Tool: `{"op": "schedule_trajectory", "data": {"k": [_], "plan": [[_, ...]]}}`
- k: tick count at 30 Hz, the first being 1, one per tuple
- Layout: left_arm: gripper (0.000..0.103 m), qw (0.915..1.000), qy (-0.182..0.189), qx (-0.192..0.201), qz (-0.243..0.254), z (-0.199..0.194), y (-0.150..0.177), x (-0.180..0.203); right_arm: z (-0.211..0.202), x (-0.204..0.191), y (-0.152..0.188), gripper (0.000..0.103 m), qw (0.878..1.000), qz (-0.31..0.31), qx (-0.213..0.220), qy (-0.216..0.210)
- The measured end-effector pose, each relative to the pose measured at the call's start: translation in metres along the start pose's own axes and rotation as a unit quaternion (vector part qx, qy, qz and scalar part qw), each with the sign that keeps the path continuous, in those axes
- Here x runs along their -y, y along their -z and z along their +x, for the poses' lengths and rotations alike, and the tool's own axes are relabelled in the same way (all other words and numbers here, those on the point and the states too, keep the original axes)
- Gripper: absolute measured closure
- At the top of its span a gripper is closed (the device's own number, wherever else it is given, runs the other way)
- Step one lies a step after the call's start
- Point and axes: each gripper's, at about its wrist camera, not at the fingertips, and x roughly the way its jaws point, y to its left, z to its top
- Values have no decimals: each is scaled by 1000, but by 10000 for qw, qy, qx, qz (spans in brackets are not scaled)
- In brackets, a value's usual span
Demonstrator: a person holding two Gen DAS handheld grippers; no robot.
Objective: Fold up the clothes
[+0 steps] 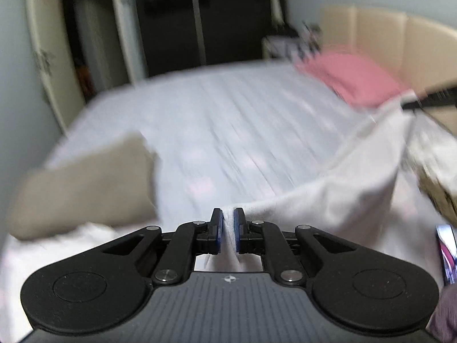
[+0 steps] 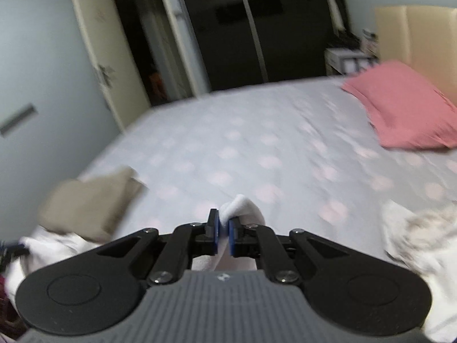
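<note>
Cloth pinched at both ends above the bed

Counted over the two views: one white garment, one folded tan piece, one pink pillow, one crumpled pale heap and two grippers.

From the left wrist, the left gripper has its blue pads nearly together, with a thin edge of the white garment clamped between them. From there the cloth runs away to the right and upward as a raised, sagging sheet, toward a dark blurred shape at the right edge; what that shape is cannot be told.

From the right wrist, the right gripper is likewise closed on white cloth, a small bunched fold of which pokes out just past its fingertips.

The tan piece lies on the bed to the left of both grippers, near but apart from them. The pillow sits far off at the right, by the headboard. The pale heap lies on the bed at the right gripper's right.
</note>
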Motion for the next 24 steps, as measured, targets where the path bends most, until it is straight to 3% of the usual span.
{"op": "schedule_trajectory", "data": {"k": [3,7,13,18,24], "plan": [[97,9974,516,-453,199,28,25,17,21,15,19,95,9976,-105,-512,460],[97,9874,1113,-998,516,50,54,36,41,34,51,95,9888,-364,-1095,943],[97,9603,1898,-1791,986,69,97,60,55,63,97,96,9737,-498,-1738,1387],[97,9353,2396,-2111,1521,58,128,83,64,74,122,96,9610,-563,-2198,1583],[94,9362,2506,-2027,1405,45,121,73,60,84,131,94,9585,-361,-2425,1452]]}}
